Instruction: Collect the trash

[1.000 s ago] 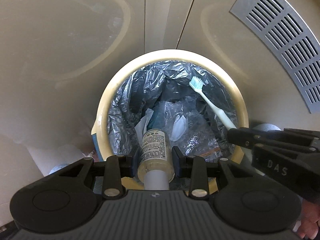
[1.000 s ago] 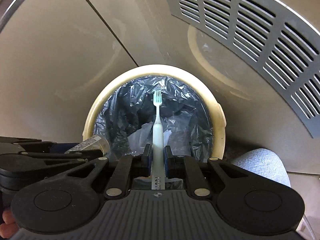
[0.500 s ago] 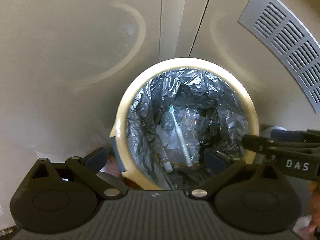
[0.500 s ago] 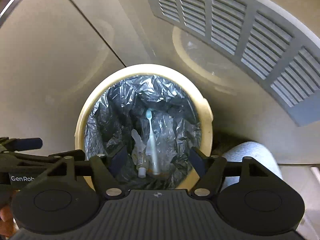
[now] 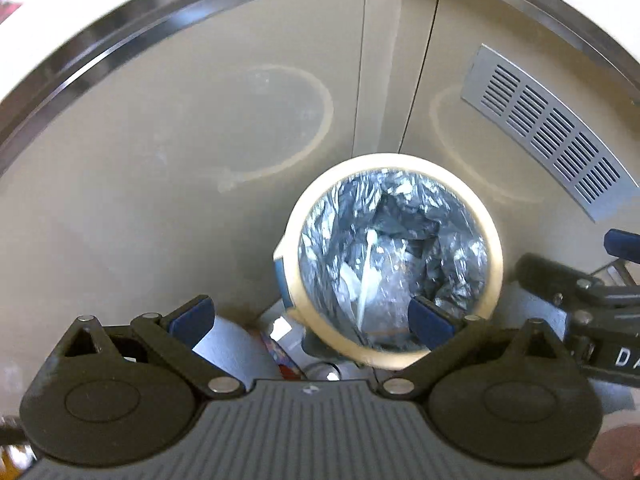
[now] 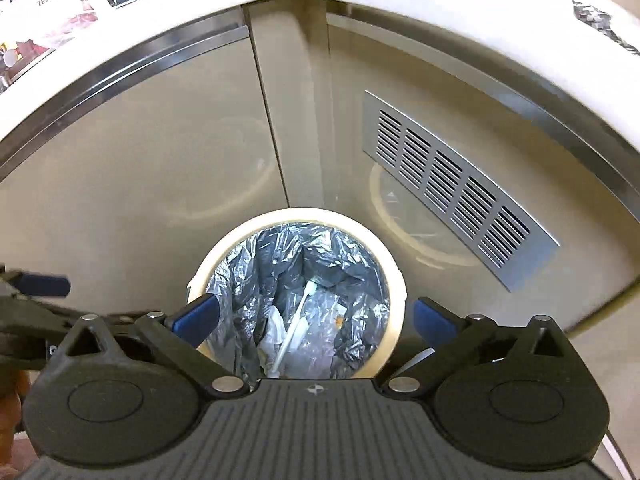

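Left wrist view: my left gripper [image 5: 310, 318] shows at the bottom of the frame with its jaws spread wide and nothing between the blue pads [image 5: 191, 317]. Right of centre sits the cream trash bin [image 5: 495, 248], lined with a grey plastic bag [image 5: 452, 236]; a pale toothbrush [image 5: 369, 264] lies inside, blurred here. At the lower right edge the other tool pokes in.

In the right wrist view, my right gripper [image 6: 316, 320] fills the bottom, its jaws opening and holding nothing. The bin [image 6: 394, 276] sits at lower centre, and here the toothbrush [image 6: 294, 326] reads sharply, slanting among crumpled wrappers in the bag [image 6: 244, 276]. Only this view catches the cluttered countertop [image 6: 60, 12] at upper left. Both show the metal vent grille [image 6: 452, 188] on the beige cabinet front [image 6: 120, 168].
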Available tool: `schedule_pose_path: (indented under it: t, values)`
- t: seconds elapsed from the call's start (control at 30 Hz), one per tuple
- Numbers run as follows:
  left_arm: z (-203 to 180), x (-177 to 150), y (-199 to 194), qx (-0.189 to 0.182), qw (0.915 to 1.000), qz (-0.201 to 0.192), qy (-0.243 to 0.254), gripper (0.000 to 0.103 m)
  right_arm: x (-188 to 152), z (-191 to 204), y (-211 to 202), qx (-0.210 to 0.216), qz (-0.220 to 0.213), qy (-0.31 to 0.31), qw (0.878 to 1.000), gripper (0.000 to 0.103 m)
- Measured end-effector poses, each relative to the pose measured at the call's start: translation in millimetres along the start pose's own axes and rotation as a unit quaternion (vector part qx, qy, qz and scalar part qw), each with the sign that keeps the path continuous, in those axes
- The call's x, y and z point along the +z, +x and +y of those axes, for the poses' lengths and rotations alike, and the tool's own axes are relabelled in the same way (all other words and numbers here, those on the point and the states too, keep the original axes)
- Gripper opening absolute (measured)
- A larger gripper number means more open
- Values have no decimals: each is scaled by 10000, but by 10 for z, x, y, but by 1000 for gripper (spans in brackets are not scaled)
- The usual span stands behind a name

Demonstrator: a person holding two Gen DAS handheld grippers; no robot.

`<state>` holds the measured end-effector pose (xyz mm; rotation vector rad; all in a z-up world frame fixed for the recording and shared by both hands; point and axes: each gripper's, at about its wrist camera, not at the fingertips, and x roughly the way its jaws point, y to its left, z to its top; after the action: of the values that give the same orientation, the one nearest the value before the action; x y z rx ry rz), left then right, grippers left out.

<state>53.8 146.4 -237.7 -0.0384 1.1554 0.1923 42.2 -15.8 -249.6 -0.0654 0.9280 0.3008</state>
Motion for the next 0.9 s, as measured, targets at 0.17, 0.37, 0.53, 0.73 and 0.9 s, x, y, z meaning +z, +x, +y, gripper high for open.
schedule_pose_path:
  t: [0.17, 0.37, 0.53, 0.73, 0.9]
  values:
    - [-41, -140, -81, 117, 9997, -63, 195, 103, -121, 82, -123, -227, 78, 71, 9997, 103]
    - [-48, -253, -109, 82, 9995, -21, 290, 103, -208, 98, -174, -483, 250, 169, 9984, 103]
    - [-13, -330, -182, -92, 9997, -113, 182, 103, -243, 129, -276, -521, 63, 88, 9986, 103]
    - [17, -347, -212, -256, 9995, -122, 133, 103, -163, 156, -341, -560, 0, -254, 9981, 103]
    - [13, -326, -147, -300, 9995, -2, 135, 103, -135, 192, -322, -649, 79, -336, 9973, 103]
